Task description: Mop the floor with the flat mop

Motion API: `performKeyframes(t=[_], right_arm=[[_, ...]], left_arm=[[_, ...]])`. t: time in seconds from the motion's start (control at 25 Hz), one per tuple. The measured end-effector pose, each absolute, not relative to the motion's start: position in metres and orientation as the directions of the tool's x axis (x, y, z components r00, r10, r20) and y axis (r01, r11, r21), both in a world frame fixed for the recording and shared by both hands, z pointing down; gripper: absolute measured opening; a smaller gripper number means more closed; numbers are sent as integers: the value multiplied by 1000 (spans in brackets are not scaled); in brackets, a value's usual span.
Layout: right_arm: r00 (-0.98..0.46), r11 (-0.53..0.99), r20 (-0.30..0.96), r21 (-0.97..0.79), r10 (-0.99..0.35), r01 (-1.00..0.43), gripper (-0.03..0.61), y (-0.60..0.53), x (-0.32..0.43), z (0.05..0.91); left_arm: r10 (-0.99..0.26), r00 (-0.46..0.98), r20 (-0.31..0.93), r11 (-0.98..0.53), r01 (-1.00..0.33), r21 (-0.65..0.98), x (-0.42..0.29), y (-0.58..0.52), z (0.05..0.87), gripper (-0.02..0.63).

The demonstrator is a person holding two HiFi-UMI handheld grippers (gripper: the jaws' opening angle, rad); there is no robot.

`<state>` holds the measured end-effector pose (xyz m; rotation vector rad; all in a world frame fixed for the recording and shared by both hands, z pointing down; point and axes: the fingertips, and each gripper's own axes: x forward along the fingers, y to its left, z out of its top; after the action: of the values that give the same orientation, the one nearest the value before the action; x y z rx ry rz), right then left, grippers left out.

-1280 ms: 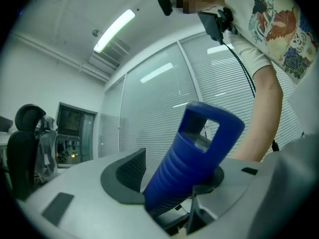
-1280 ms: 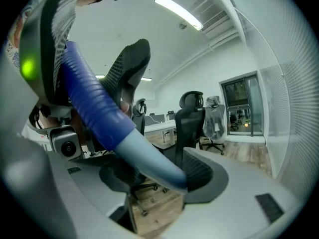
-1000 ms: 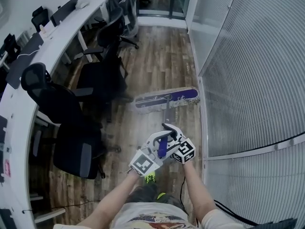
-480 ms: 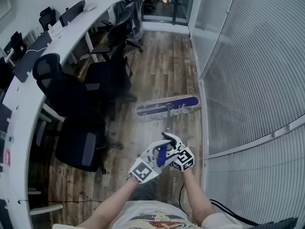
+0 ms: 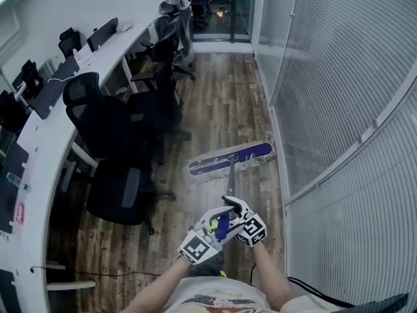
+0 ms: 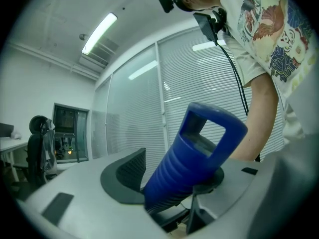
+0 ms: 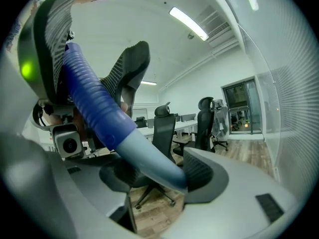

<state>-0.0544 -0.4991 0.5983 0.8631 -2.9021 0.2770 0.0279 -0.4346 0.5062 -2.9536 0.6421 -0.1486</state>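
Wood-plank floor (image 5: 225,103) beneath purple flat mop head (image 5: 232,158), left gripper (image 5: 217,223) and right gripper (image 5: 234,208) clamped on blue ribbed mop handle (image 6: 192,158)

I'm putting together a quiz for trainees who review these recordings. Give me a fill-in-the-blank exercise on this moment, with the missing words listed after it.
1. The left gripper and the right gripper are both shut on the mop's ____.
2. The mop head lies flat on the ____ floor.
3. The black office chairs stand on the person's ____ side of the mop head.
Missing words: handle; wooden; left.
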Motion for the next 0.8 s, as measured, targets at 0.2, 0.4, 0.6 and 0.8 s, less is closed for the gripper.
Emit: performKeyframes(t=[0.2,0.4,0.6,0.8], right_arm=[[-834,821,143,-153,-533,-550,238,-409,-55,593],[-839,826,148,-157,-523,-542,238,-345,-56,587],[-847,833,149,-156,-511,-530,238,-316,-47,587],[-855,838,124,-169,-504,-519,239,-338,-37,589]], left_arm=[[-394,916,78,-915,-382,-133,28,-343,504,189],[-385,916,115,-919,-369,-139,27,-281,497,189],[-375,918,127,-924,-359,-135,37,-251,498,189],[-383,916,120,-920,-367,-136,48,-273,500,191]])
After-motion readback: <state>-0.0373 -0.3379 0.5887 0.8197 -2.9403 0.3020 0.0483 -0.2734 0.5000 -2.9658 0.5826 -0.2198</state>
